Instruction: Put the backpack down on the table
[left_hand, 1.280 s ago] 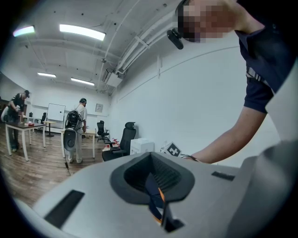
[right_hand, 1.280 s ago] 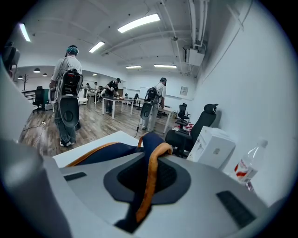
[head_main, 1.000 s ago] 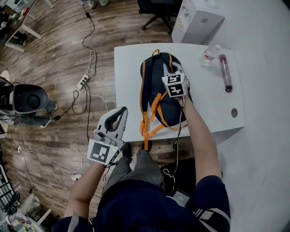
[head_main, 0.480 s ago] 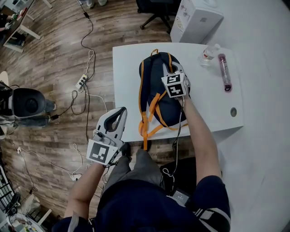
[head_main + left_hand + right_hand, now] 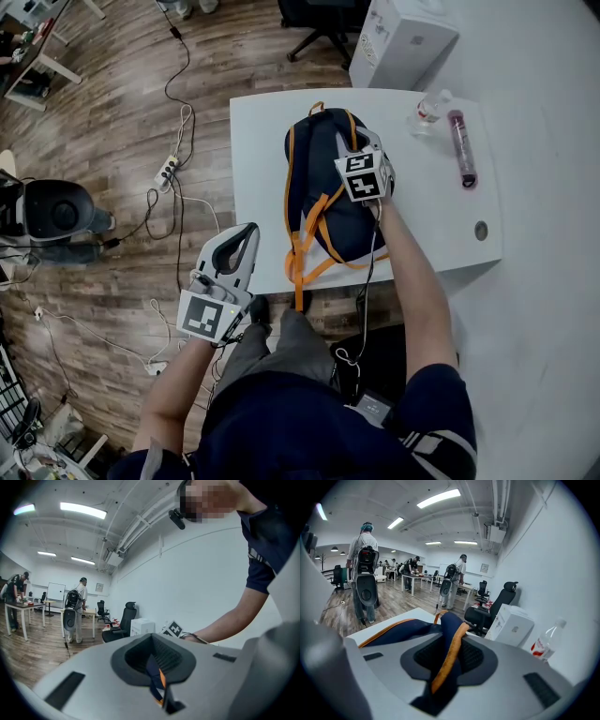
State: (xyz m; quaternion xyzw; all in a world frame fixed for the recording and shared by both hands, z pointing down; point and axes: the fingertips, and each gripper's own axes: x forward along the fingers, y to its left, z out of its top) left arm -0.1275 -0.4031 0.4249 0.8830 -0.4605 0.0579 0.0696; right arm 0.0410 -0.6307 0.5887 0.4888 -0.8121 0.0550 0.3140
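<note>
A navy backpack (image 5: 328,187) with orange trim lies flat on the white table (image 5: 431,216); its orange straps hang over the near edge. My right gripper (image 5: 362,142) rests on the pack's top right. In the right gripper view a navy and orange strap (image 5: 451,651) stands between the jaws of this gripper (image 5: 446,670), which are opening while the pads still touch it. My left gripper (image 5: 246,232) hangs off the table's left near corner, over the floor, shut with nothing held. Its own view shows the closed jaws (image 5: 158,686) with the pack's colours behind the slit.
A clear water bottle (image 5: 427,112) and a pink tube (image 5: 461,148) lie at the table's far right. A white box (image 5: 403,37) and a black office chair (image 5: 314,19) stand beyond. A power strip (image 5: 169,169) and cables trail over the wooden floor. People stand at distant tables.
</note>
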